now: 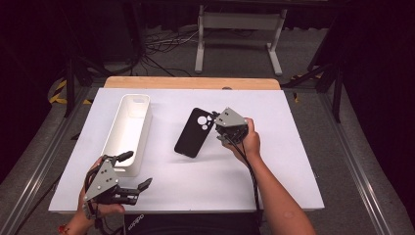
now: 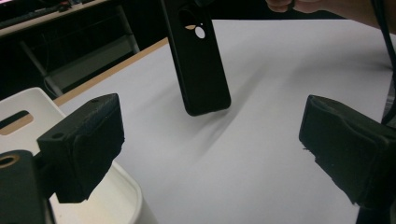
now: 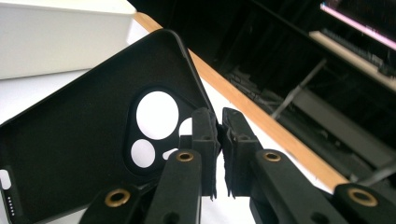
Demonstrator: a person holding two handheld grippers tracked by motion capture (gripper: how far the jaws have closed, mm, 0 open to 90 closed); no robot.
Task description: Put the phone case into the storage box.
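Nearest, at the table's front left corner: left gripper [image 1: 138, 171], jaws spread wide, nothing between them, foam-like matte black pads [image 2: 88, 140] blocky and slightly frayed at the edges, a grey three-cornered plate on top, held in a hand [image 1: 98, 208]. Just beside it, the near end of a tray [image 1: 128, 128]: long, narrow, white, smooth plastic with rounded corners and a slot handle in the end wall, running away from the person along the left side of the table [image 1: 205, 181], itself flat, white and matte with a pale wooden strip at the far edge.

Farther in, near the middle: case [image 1: 195, 132], a black phone case, matte, thin, rectangular with rounded corners, a round camera opening with smaller holes at one end. Long axis running near-left to far-right across the table, camera end pointing away from the person, plain end toward the front. In the left gripper view, near end lifted off the table with a soft shadow beneath, camera end higher.

At its far corner, beside the camera opening: right gripper [image 1: 216, 119], jaws pressed nearly together on the thin edge of the case, pads [image 3: 205, 135] ragged along their inner faces, brass screws on the black arms, held in a hand [image 1: 248, 142] coming in from the right.

Beyond the table: dark floor, cables, white frame legs.
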